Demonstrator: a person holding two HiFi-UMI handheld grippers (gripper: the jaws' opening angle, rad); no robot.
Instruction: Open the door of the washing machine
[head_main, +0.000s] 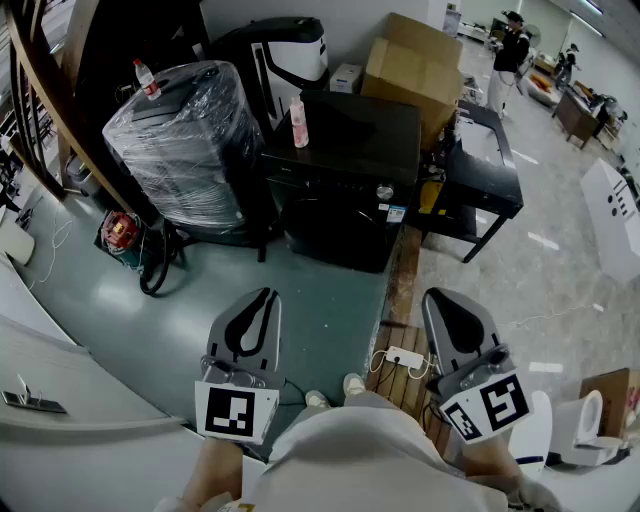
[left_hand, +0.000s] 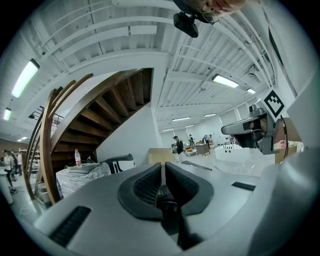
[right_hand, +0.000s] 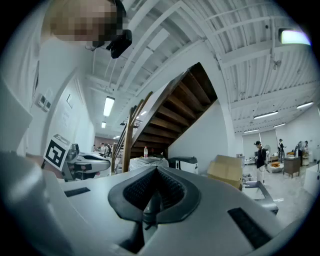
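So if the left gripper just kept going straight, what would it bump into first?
Probably the black washing machine: the left gripper aims at its front, with bare floor between. Height is hard to judge; held level, it might pass over the top toward the cardboard box.

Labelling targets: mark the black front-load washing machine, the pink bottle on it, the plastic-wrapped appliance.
black washing machine (head_main: 338, 222), head view, front face.
pink bottle (head_main: 299, 127), head view, body.
plastic-wrapped appliance (head_main: 185, 150), head view, wrapped side.
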